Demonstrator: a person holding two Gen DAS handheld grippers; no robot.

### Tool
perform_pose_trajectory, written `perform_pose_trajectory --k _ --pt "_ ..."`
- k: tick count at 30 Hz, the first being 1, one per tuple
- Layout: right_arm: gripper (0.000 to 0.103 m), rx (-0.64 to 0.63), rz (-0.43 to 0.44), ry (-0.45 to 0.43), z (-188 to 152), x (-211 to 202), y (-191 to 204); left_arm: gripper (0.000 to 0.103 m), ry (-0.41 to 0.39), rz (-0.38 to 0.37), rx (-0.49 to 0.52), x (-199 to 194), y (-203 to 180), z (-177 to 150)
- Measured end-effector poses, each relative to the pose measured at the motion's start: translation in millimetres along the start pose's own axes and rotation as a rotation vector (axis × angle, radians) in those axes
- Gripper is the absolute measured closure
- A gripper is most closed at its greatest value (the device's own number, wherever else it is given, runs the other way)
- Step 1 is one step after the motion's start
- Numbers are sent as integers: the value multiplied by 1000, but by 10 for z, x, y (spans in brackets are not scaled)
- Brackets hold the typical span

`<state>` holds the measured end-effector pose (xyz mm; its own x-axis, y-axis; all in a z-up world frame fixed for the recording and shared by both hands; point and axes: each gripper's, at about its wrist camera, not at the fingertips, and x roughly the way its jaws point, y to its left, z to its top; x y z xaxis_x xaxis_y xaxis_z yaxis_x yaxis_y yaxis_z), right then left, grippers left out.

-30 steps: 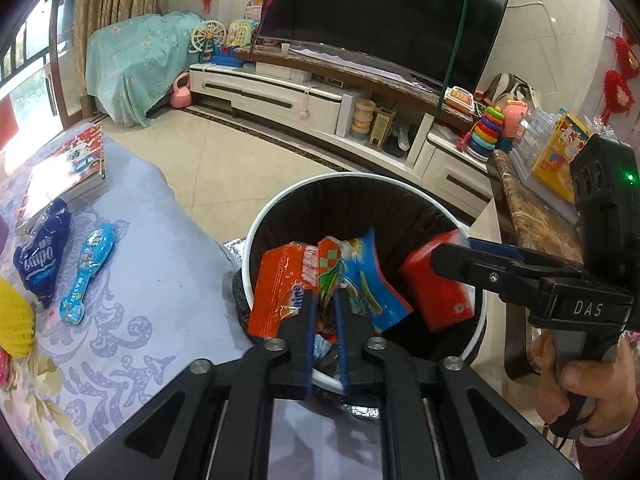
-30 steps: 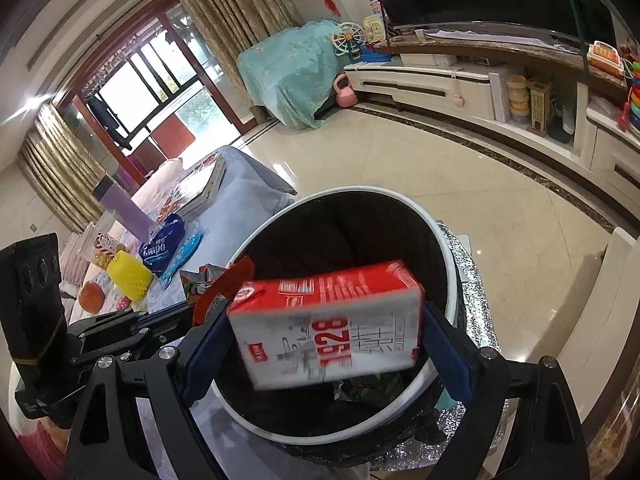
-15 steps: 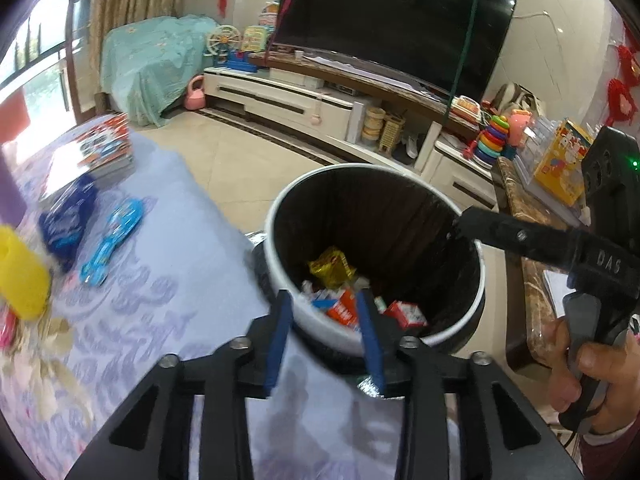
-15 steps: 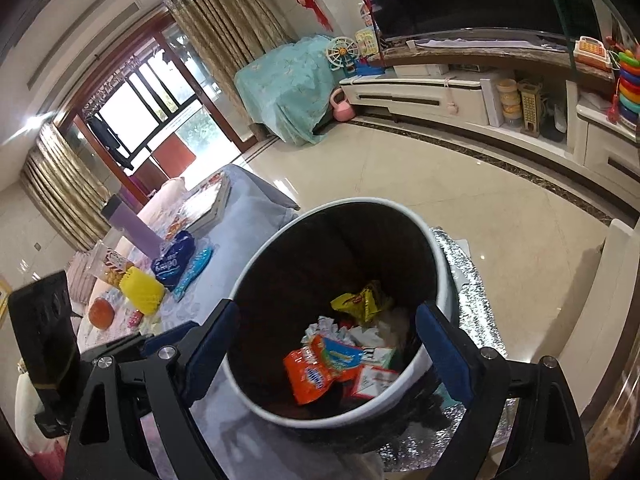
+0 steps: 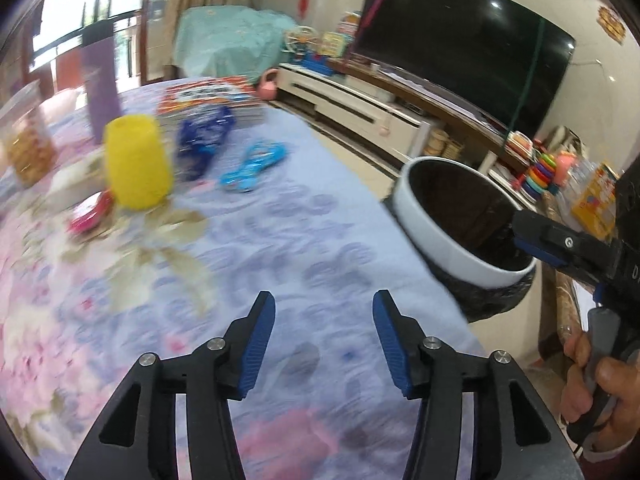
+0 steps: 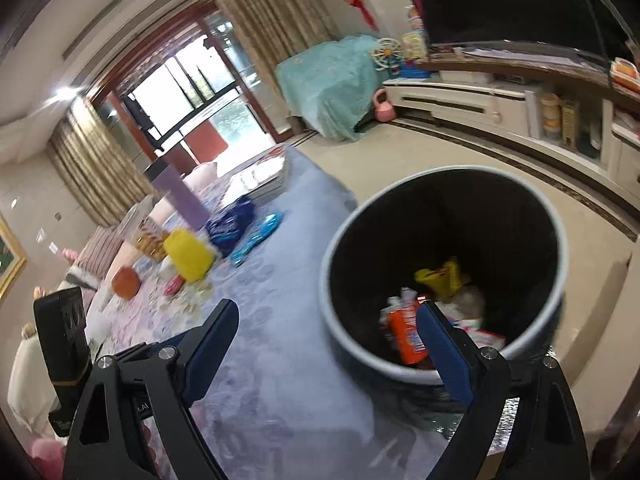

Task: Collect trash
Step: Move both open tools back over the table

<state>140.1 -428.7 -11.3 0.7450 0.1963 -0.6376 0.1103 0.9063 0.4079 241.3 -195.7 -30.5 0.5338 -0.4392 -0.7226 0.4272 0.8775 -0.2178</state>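
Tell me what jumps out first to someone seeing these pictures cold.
The white-rimmed trash bin beside the table, lined in black, with an orange wrapper and a yellow wrapper at its bottom. Next, the yellow cup standing on the floral tablecloth, with a dark blue snack bag and a light blue packet lying behind it.
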Motion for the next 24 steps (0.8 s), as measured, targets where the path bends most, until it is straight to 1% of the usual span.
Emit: perform_pose_trajectory --k 4,11,14,19,24 --pt "12 -27 34 11 -75 124 229 51 -19 45 -46 -228 264 -134" --pt "12 -90 70 35 -209 343 613 51 -30 112 -145 -546 735 -315" --pt "12 -118 80 55 -259 473 770 51 -31 135 -179 -600 891 -340" --pt "12 -142 108 76 -299 673 984 51 -40 181 -208 -715 1101 -357" --pt "13 -163 132 90 -303 833 1133 51 -36 204 -225 -687 1254 -287"
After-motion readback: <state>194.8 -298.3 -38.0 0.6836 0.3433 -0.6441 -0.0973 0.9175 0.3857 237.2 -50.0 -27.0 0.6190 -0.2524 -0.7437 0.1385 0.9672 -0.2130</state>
